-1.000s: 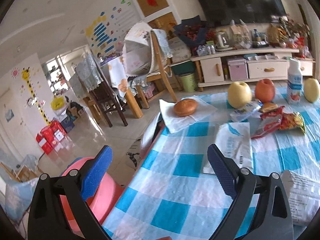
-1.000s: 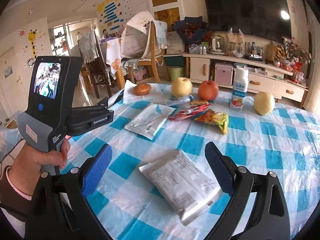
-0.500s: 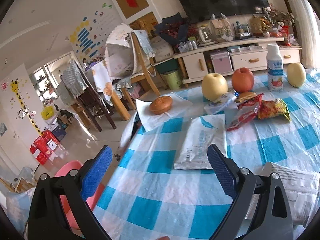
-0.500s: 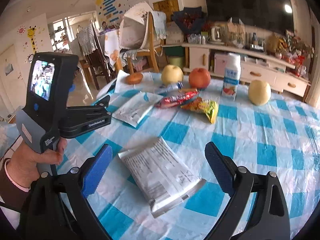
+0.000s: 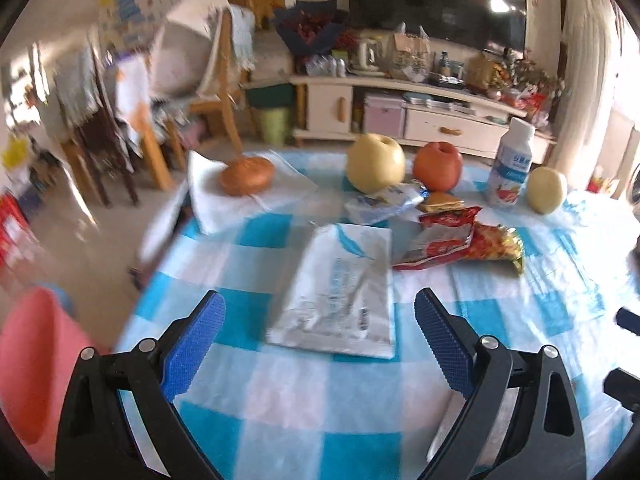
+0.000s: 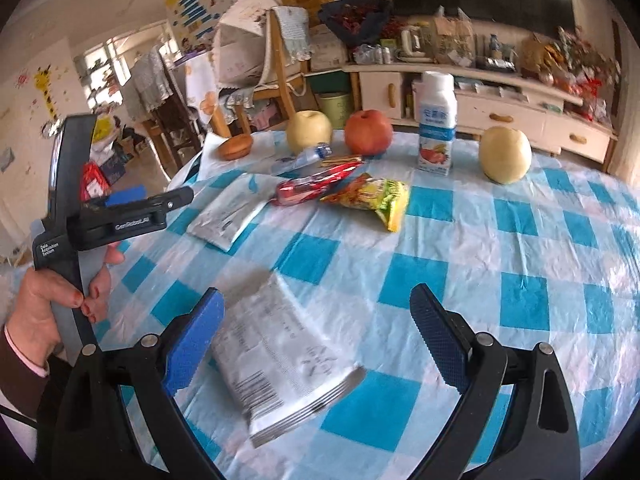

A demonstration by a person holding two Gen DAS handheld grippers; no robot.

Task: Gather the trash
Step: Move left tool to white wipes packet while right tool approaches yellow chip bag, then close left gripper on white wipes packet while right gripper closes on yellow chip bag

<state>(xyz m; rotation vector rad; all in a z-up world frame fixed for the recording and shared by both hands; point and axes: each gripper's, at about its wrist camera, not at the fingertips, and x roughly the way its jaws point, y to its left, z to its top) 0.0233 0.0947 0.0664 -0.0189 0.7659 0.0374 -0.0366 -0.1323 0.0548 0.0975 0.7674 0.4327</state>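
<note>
white wrapper (image 5: 340, 296) flat on the checked tablecloth (image 5: 280, 392), dead ahead of the left gripper (image 5: 316, 332), jaws wide, holding nothing, red snack bag (image 5: 440, 240) at 2 o'clock, silver packet (image 6: 280, 360) between the wide, empty right gripper (image 6: 316, 332) fingers, apples (image 6: 368, 132) at 12

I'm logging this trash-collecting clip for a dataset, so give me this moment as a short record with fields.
setting: round table with blue-and-white checked cloth
left gripper: open, empty, facing white feather-print wrapper
right gripper: open, empty, over grey printed pouch
other trash: red wrapper, yellow-green snack bag
not trash: three apples, yogurt bottle, bun on napkin
collected so far: nothing held
</note>
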